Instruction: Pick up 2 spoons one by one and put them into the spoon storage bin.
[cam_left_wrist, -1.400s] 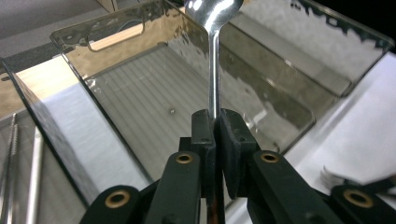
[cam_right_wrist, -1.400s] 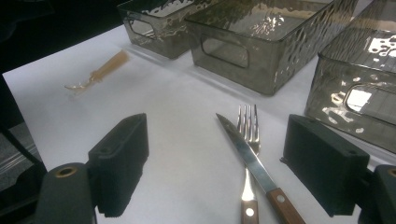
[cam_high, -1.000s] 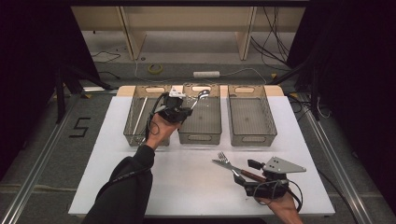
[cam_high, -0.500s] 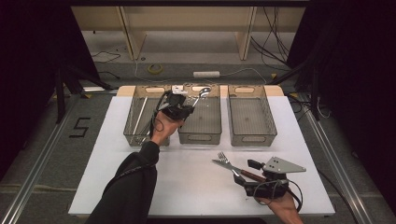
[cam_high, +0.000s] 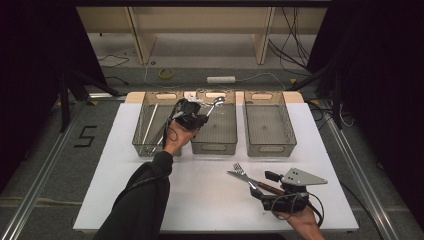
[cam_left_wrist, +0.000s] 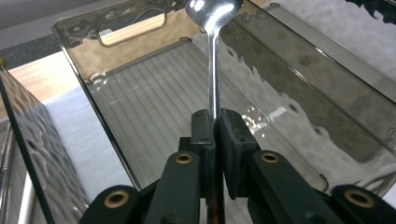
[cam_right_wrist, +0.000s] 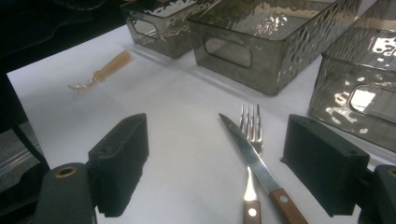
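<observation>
Near the front right corner of the surface, my right gripper rests with jaws spread wide around a knife and fork. Farther back, my left gripper pinches a spoon over the middle bin.

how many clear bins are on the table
3, in a row at the table's far edge: left bin, middle bin under the held spoon, right bin.
</observation>
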